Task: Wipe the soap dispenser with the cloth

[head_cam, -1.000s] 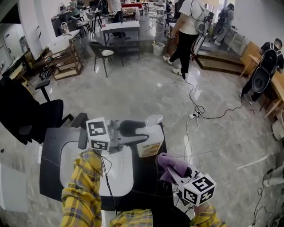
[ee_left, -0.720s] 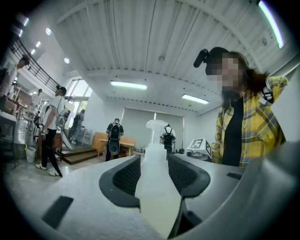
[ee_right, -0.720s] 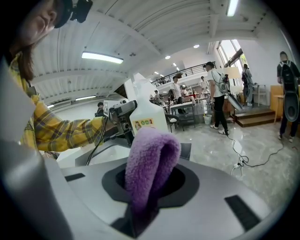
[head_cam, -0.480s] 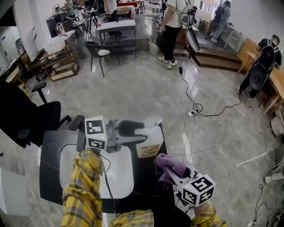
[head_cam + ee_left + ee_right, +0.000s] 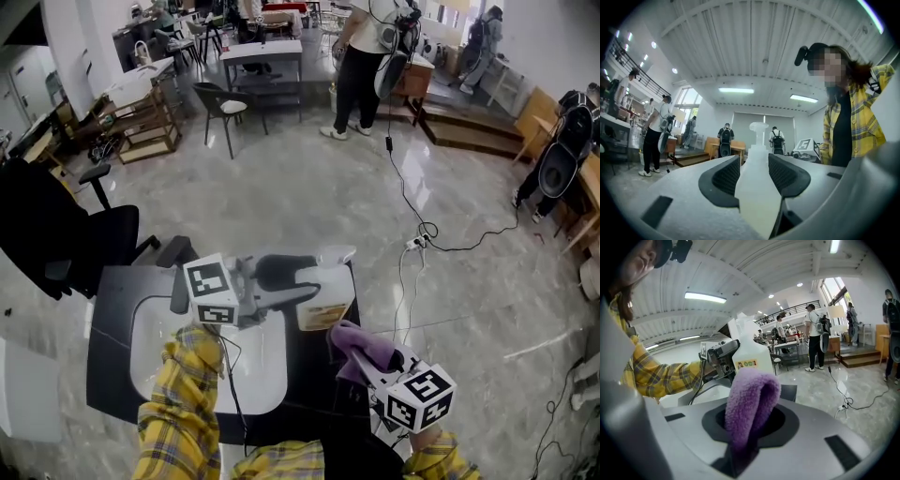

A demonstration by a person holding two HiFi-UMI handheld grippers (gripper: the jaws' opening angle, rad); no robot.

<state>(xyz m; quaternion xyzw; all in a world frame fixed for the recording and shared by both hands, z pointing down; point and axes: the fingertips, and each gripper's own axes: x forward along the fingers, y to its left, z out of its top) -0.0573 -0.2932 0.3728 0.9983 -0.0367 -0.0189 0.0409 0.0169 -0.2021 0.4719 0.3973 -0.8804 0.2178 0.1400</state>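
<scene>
White plastic marks the soap dispenser, which is clamped between the jaws of the left gripper. It is held upright, pump uppermost, so its long axis stands vertical. From the purple cloth it is found straight ahead and a little to the left, near but not yet touched, with its labelled face turned toward the cloth. The cloth is pinched in the clenched right gripper, with a folded lobe standing proud of the tips. A short forward reach by the right hand is judged to be called for.
</scene>
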